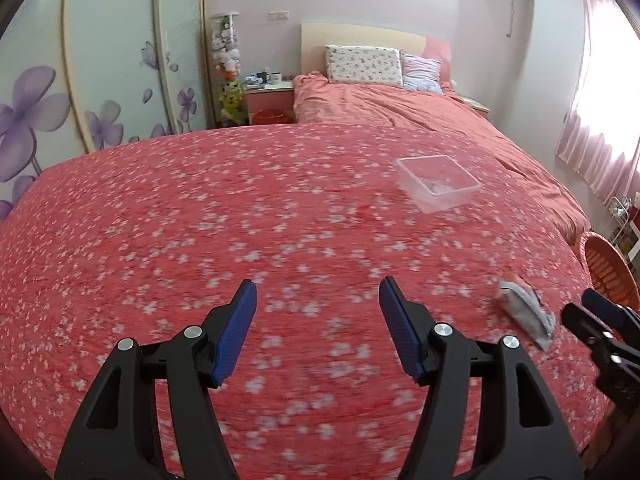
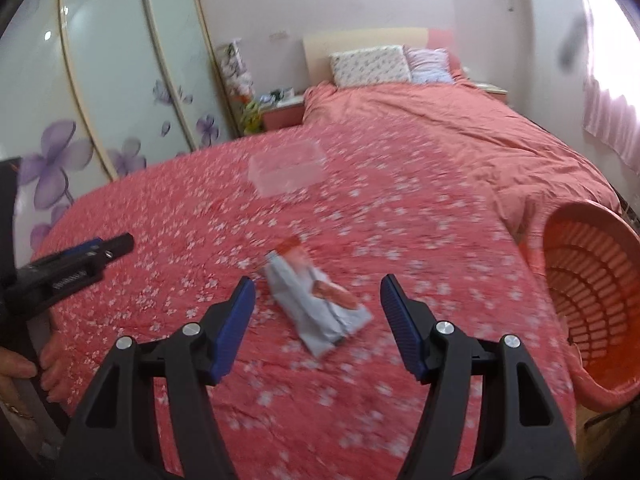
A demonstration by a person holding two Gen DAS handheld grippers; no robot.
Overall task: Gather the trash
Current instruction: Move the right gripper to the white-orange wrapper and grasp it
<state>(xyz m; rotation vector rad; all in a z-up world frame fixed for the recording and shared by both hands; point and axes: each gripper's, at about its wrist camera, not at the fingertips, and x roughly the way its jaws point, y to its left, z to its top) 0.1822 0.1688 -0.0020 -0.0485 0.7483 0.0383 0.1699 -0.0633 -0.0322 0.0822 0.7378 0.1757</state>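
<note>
Crumpled grey-white wrapper (image 2: 318,302), orange-red print, lying flat.

Bare red flowered bedspread (image 2: 168,216) fills mid-frame; passage is narrowed by the orange slatted plastic basket (image 2: 592,280) at right and the clear plastic tub (image 2: 286,170) above centre.

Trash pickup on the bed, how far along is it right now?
Done: nothing certain; the clear plastic box holds something pale, too blurred to identify. In hand: nothing; the right gripper is open, lined up on the snack wrapper lying on the bedspread. The left gripper is open and empty. Left: grasp the wrapper and drop it, probably into the orange basket.
</note>
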